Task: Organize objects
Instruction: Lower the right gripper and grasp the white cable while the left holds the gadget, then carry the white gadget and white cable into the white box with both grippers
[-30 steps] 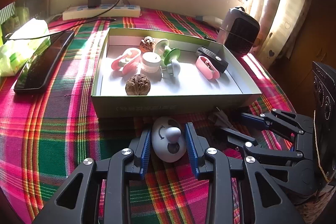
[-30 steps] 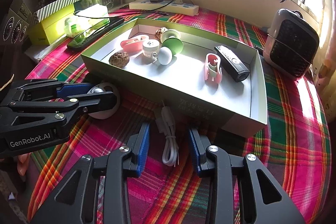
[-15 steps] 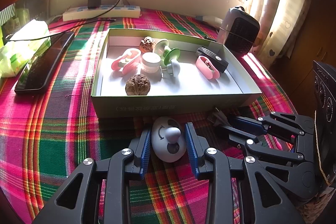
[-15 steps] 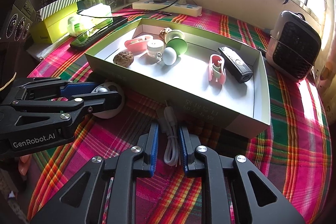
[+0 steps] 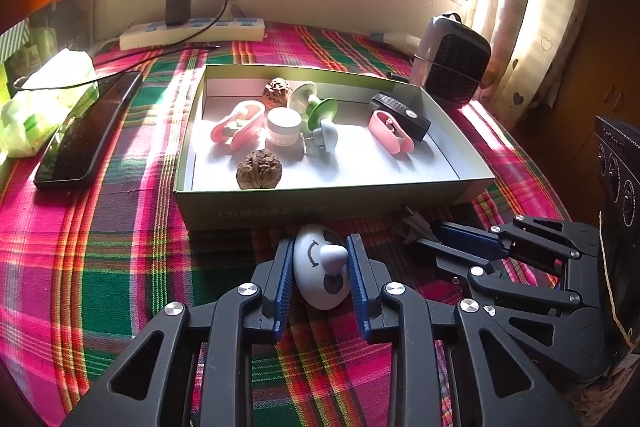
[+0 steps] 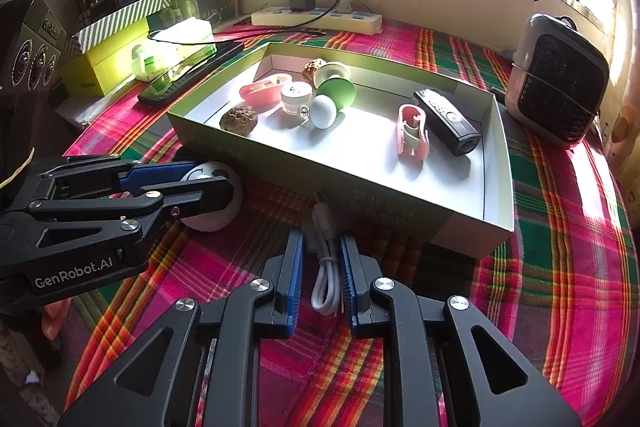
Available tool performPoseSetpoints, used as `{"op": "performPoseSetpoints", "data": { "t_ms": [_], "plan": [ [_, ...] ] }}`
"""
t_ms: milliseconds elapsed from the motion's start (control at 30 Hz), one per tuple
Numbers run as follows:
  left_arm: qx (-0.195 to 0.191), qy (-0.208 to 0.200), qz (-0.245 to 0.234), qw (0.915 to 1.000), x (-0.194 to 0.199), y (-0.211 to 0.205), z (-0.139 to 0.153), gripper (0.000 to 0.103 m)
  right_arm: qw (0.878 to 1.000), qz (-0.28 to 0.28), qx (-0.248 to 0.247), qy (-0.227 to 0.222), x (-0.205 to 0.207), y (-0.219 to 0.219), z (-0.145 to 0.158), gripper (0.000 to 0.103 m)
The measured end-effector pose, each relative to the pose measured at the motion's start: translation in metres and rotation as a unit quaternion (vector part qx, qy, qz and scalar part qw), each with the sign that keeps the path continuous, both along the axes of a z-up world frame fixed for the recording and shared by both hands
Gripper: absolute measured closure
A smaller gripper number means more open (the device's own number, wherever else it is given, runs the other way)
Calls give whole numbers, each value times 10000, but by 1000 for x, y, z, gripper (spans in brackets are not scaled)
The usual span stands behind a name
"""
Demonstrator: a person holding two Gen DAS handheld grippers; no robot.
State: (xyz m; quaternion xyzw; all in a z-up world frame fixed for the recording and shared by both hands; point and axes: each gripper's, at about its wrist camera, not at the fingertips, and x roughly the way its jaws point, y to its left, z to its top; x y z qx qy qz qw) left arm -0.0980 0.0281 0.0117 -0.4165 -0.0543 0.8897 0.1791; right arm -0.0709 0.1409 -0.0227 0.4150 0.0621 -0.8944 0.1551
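Both grippers have narrowed since a second ago: my right gripper now pinches the white cable, while my left gripper is closing around the egg toy, pads touching its sides. Just ahead of both sits the box on the tabletop.
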Motion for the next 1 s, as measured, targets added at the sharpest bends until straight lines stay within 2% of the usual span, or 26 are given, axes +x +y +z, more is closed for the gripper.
{"op": "performPoseSetpoints", "data": {
  "t_ms": [667, 1000],
  "plan": [
    [-105, 384, -45, 9992, 2, 5, 29, 79, 9990, -67, -297, 342, 3, 10, 30, 84],
    [-127, 551, -48, 9984, -12, 9, 42, 79, 9979, -275, -361, 470, -20, 16, 46, 84]
  ]
}}
